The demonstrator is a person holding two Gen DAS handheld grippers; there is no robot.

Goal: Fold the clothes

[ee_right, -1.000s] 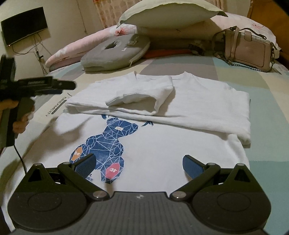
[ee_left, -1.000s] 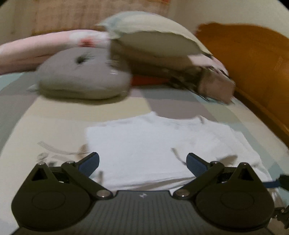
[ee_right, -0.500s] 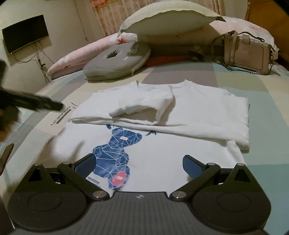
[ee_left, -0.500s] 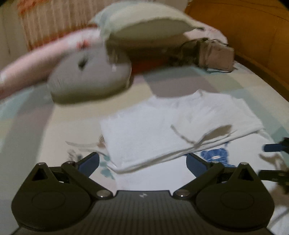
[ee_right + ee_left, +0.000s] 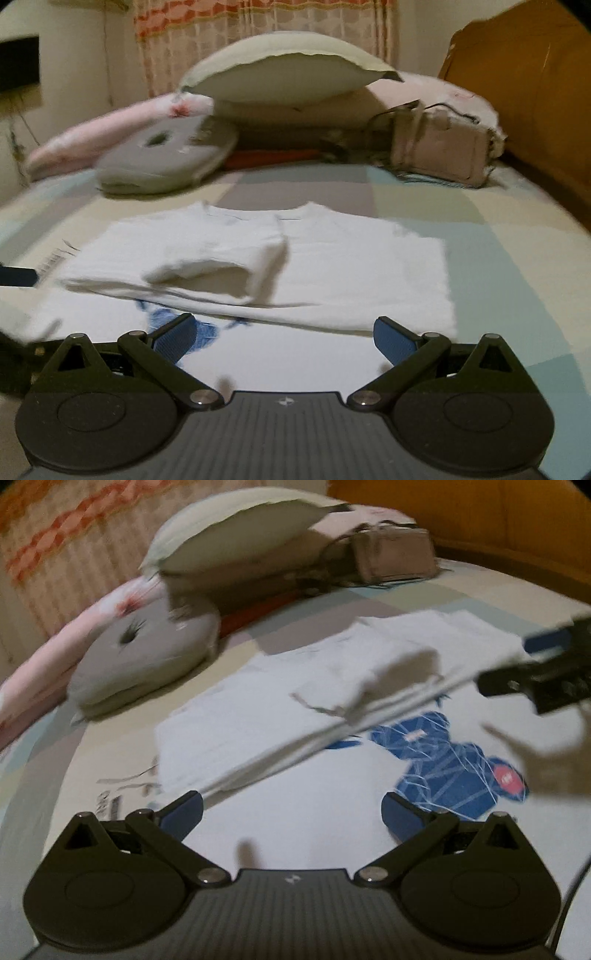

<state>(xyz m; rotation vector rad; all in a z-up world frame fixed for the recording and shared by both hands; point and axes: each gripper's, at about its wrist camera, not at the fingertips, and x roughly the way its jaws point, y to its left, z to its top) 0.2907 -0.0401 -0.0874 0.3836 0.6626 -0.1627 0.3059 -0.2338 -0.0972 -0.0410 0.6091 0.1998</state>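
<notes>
White T-shirt (image 5: 354, 266) lies half-folded on the bed (image 5: 498, 236), below the grey cushion (image 5: 170, 162). Both grippers, left (image 5: 291, 808) and right (image 5: 282, 334), gape empty, now lower, nearer its hem than before.

Left gripper (image 5: 291, 812) spread empty over white T-shirt (image 5: 295, 716)

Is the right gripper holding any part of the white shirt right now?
No, the right gripper is open, its fingers spread apart above the white shirt with no cloth between them.
</notes>
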